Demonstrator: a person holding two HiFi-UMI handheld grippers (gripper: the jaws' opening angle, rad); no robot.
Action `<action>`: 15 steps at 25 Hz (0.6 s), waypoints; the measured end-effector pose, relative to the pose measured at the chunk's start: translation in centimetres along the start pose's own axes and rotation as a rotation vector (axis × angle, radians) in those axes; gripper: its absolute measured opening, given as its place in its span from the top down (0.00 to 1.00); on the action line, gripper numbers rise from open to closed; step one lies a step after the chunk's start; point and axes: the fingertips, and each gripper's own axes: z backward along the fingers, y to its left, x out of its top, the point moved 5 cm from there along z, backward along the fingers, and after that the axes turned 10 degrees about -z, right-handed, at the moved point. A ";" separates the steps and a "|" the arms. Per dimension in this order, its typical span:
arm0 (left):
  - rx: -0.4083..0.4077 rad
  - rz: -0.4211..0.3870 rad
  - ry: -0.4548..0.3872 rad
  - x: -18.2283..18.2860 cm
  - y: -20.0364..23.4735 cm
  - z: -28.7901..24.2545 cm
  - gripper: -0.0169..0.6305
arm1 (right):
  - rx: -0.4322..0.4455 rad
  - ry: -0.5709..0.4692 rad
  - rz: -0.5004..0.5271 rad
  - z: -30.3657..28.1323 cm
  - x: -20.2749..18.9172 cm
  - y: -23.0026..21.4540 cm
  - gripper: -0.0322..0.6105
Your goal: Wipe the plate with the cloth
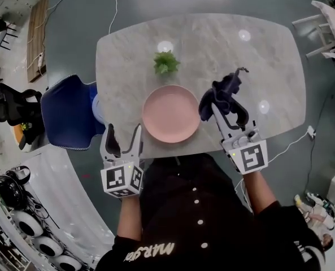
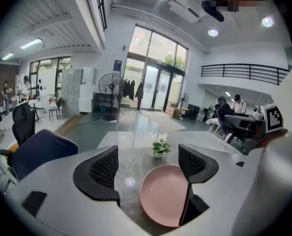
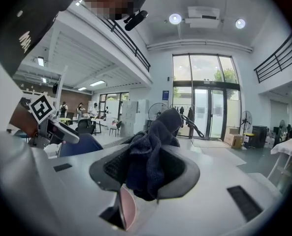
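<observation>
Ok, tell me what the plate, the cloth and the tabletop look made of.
The plate: smooth, evenly pink, soft sheen; ceramic or melamine, can't tell which. The cloth: dark blue fuzzy textile, limp folds, likely terry or knit. The tabletop: polished marble-look, grey veining, lamp reflections; stone or laminate.

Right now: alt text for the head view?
The right gripper holds a bunched dark blue cloth just right of a round pink plate on a grey marble table. The left gripper is open and empty at the table's near edge; a small green plant stands behind the plate.
</observation>
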 end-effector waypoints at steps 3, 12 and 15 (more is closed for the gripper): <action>-0.038 0.015 0.038 -1.8 0.6 -1.6 0.38 | 0.027 0.054 0.009 -2.0 -1.6 1.3 0.74; -0.138 0.035 0.157 -7.3 0.7 -5.7 0.38 | 0.082 0.165 0.023 -6.6 -7.1 3.9 0.74; -0.156 0.033 0.179 -8.5 0.5 -6.2 0.38 | 0.108 0.191 0.050 -7.6 -8.7 4.5 0.74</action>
